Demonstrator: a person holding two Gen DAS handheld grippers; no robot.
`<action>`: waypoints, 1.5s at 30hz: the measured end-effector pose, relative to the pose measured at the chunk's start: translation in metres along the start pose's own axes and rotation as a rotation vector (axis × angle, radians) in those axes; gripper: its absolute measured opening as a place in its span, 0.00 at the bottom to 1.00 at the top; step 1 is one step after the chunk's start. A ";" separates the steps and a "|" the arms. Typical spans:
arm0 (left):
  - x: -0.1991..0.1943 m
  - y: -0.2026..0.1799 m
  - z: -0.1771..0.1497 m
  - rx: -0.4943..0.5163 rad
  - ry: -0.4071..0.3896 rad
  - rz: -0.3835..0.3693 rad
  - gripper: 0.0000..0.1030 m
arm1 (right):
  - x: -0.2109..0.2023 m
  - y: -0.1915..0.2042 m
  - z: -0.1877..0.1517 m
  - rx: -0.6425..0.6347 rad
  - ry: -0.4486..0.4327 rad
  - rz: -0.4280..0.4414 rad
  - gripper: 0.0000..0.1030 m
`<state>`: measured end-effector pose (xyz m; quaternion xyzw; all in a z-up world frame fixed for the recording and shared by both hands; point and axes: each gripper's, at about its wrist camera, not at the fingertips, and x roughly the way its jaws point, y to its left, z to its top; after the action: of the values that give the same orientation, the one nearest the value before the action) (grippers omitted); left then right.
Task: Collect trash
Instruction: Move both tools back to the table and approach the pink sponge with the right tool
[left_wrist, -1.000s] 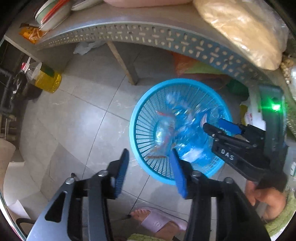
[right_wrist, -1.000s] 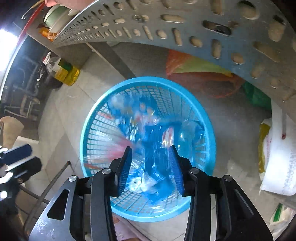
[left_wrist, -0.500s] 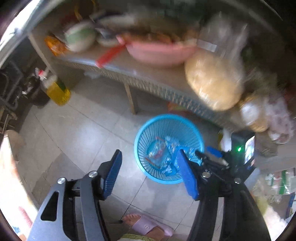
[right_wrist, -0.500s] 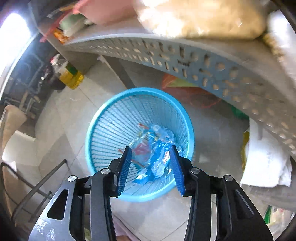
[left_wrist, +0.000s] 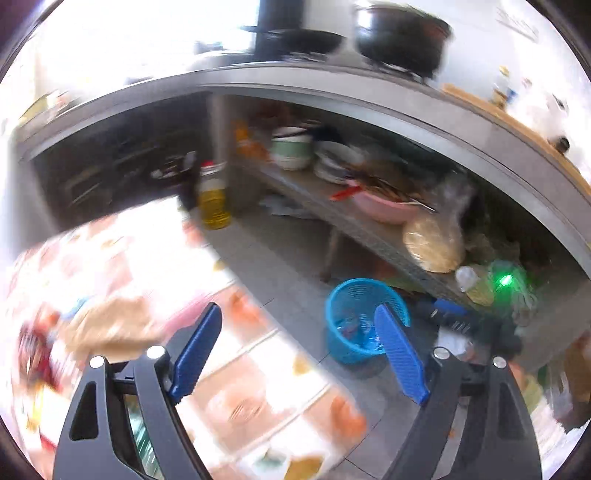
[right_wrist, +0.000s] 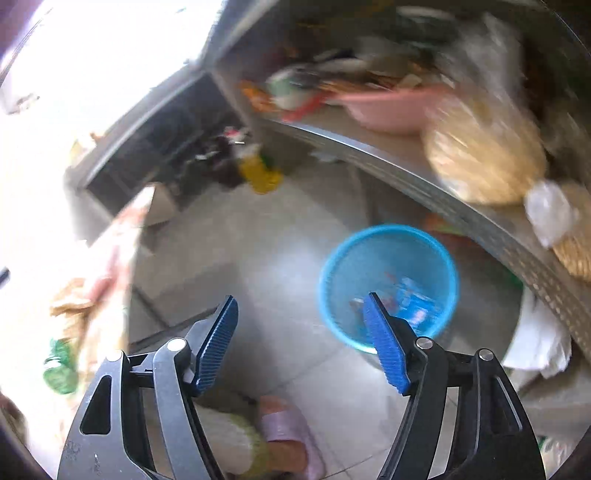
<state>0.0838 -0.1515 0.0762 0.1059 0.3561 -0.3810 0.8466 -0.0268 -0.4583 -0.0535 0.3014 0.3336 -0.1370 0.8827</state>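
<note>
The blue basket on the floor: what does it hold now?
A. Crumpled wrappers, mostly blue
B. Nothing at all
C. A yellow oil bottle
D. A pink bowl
A: in the right wrist view the blue basket stands on the floor tiles with crumpled wrappers, mostly blue, lying at its bottom.

No legible text, label, brand, number or sign appears in either wrist view; motion blur and glare leave all printed surfaces unreadable.
</note>
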 end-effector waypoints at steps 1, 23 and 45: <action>-0.012 0.012 -0.012 -0.031 -0.010 0.022 0.85 | -0.005 0.013 0.004 -0.022 -0.006 0.028 0.67; -0.106 0.156 -0.144 -0.380 -0.135 0.132 0.94 | 0.065 0.273 0.011 -0.418 0.257 0.369 0.74; -0.089 0.185 -0.148 -0.381 -0.180 0.131 0.95 | 0.225 0.323 0.035 -0.543 0.469 -0.006 0.81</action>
<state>0.0995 0.0934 0.0131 -0.0677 0.3371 -0.2591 0.9026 0.3000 -0.2372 -0.0416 0.0782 0.5522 0.0270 0.8296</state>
